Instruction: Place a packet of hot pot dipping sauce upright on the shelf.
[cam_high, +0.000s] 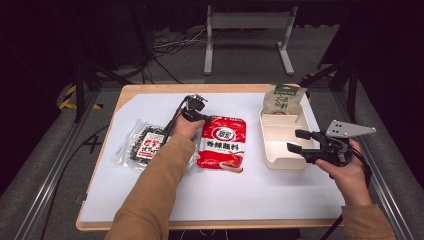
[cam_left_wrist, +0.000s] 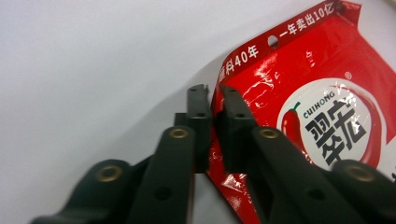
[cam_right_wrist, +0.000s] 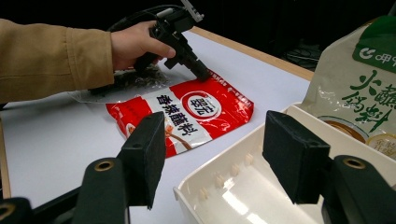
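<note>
the right gripper (cam_right_wrist: 212, 154), nearest, hovers released over the white tray's rim (cam_right_wrist: 224, 175). the left gripper (cam_left_wrist: 212, 100) is clenched on the far left corner of the red seasoning pouch (cam_high: 222, 142), which lies flat mid-counter. grasp looks done; next likely calls for lifting it toward the tray.

Red seasoning packet (cam_high: 222, 142), white-and-black label; cream tray (cam_high: 272, 152)

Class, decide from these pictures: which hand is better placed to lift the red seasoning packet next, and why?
Left. The left claw is shut on the red seasoning packet at its top corner. The right claw hangs open by the white tray, apart from the packet.
</note>
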